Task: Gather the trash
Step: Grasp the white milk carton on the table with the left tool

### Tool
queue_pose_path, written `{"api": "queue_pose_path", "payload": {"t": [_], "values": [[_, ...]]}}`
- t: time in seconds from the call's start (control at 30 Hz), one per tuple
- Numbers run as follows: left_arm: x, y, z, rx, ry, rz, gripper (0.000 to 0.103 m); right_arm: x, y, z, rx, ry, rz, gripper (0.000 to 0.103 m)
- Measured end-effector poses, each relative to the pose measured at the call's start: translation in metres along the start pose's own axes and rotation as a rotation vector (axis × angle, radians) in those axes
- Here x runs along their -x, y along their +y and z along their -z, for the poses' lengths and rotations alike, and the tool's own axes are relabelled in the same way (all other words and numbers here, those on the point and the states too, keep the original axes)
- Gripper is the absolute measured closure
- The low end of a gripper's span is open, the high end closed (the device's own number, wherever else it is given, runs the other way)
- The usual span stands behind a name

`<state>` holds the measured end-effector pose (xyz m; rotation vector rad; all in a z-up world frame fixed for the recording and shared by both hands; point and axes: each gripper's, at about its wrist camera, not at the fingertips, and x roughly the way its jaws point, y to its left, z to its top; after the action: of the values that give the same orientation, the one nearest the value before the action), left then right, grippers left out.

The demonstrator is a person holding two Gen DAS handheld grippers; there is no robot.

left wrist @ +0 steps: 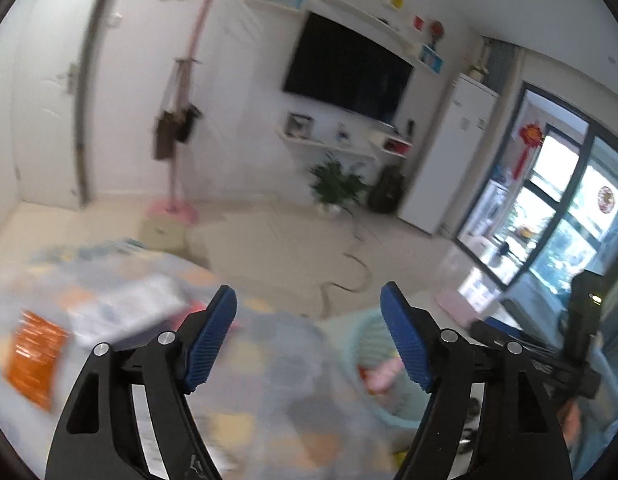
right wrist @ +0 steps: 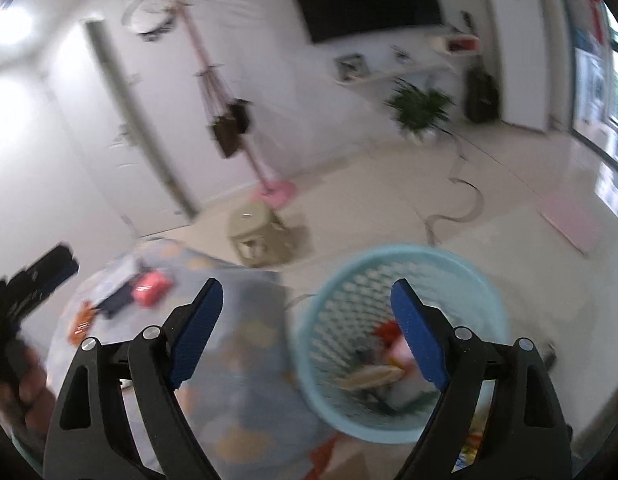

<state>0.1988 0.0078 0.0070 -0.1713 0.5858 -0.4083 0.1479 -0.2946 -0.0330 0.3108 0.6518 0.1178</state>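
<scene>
Left hand-held gripper [left wrist: 309, 340]: jaws spread wide, nothing between the blue pads, touching nothing; it hangs above the table.
Right hand-held gripper [right wrist: 307, 332]: also released, jaws wide and empty, poised over the near edge of the table and the basket.
Table [right wrist: 249, 340]: round, under a pale cloth with orange and blue patches; blurred in both views.
Basket [right wrist: 393, 264]: light blue, slotted wall, on the floor just beside the table; wrappers and scraps lie inside, red, pink and tan.
Trash on table: an orange packet [left wrist: 33, 360] at the far left side, a white sheet [left wrist: 129, 312] beside it, a pink pack [right wrist: 151, 288] and a dark item [right wrist: 117, 300] toward the far edge.
Room: pale tile floor, beige stool [right wrist: 257, 236] beyond the table, pink coat stand [left wrist: 181, 120], wall TV [left wrist: 349, 68], potted plant [left wrist: 337, 184].
</scene>
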Motion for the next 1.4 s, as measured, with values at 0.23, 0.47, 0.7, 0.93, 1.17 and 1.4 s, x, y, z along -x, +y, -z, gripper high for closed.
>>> {"api": "queue_pose_path", "payload": {"t": [0.23, 0.47, 0.7, 0.93, 1.17, 1.4], "values": [[0.011, 0.084, -0.009, -0.015, 0.035, -0.168, 0.030, -0.016, 0.097, 0.016, 0.150, 0.028, -0.167, 0.022], [-0.047, 0.141, -0.003, -0.035, 0.220, -0.139, 0.029, -0.062, 0.168, 0.053, 0.276, 0.144, -0.287, 0.044], [-0.067, 0.158, 0.013, -0.020, 0.322, -0.087, 0.027, -0.096, 0.184, 0.080, 0.320, 0.253, -0.311, 0.044], [-0.046, 0.127, 0.030, -0.191, 0.364, -0.068, 0.027, -0.117, 0.174, 0.082, 0.280, 0.307, -0.344, 0.044], [-0.089, 0.133, 0.018, -0.260, 0.395, -0.195, 0.014, -0.115, 0.176, 0.086, 0.302, 0.307, -0.333, 0.044], [-0.103, 0.136, 0.007, -0.283, 0.461, -0.185, 0.014, -0.123, 0.176, 0.090, 0.312, 0.334, -0.339, 0.044]]}}
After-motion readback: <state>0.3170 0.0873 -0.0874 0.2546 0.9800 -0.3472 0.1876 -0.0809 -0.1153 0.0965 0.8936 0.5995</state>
